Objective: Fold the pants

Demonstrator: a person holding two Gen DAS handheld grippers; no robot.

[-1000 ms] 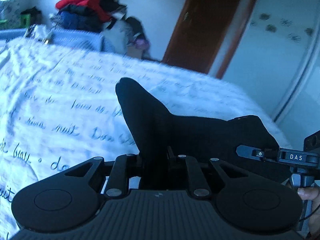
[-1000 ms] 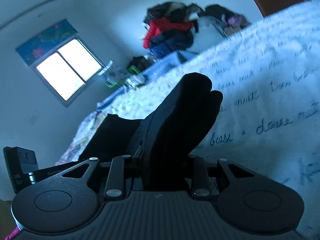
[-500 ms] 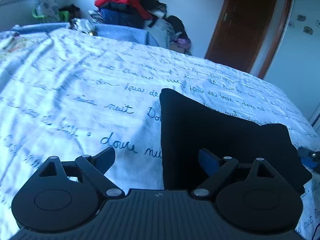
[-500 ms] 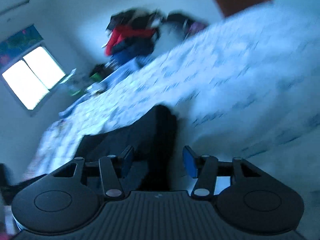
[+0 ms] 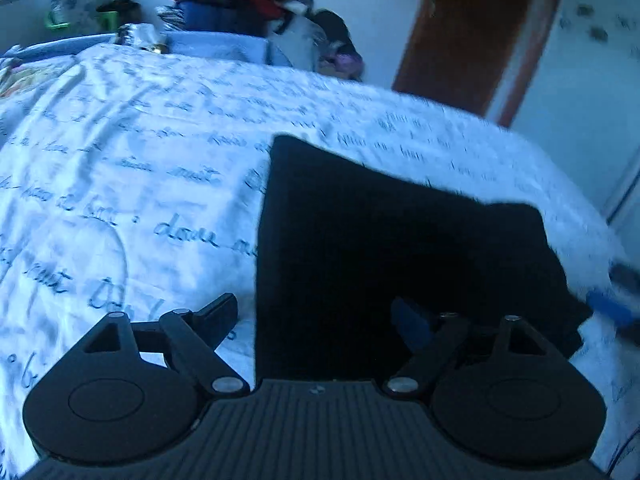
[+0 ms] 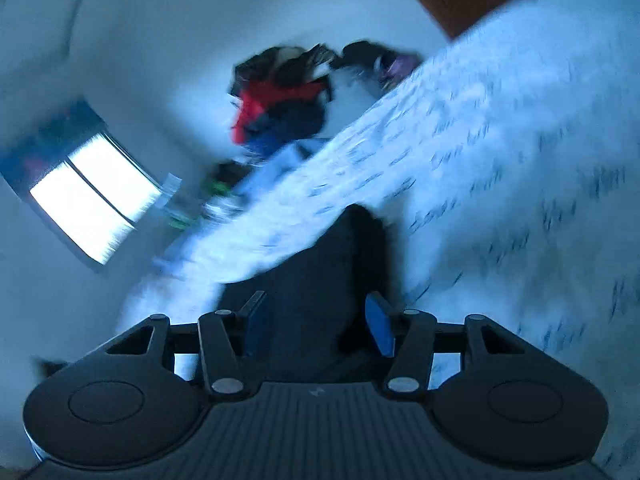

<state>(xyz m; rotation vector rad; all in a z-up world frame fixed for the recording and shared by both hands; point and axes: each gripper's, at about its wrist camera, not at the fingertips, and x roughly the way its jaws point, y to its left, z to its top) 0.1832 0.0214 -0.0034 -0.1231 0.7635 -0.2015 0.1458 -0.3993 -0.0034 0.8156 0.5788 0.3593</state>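
Through my left wrist camera, my left tool [image 5: 314, 318] is spread wide and released, gripping nothing, its near-side finger [image 5: 218, 314] over the white bedspread printed with dark cursive writing [image 5: 120, 184] and its other finger over the folded black fabric pants [image 5: 380, 248]. The pants lie flat on the bed, their left edge running straight ahead of me. Beyond the bed sit a heap of red and dark clothes [image 5: 236, 0] and a brown wooden door [image 5: 480, 32]. Through my right wrist camera, badly blurred, my right tool [image 6: 316, 322] is also released, blue pads [image 6: 380, 324] apart, with the pants [image 6: 320, 280] between and beyond them, ungripped. A bright window [image 6: 92, 196] shows at left.
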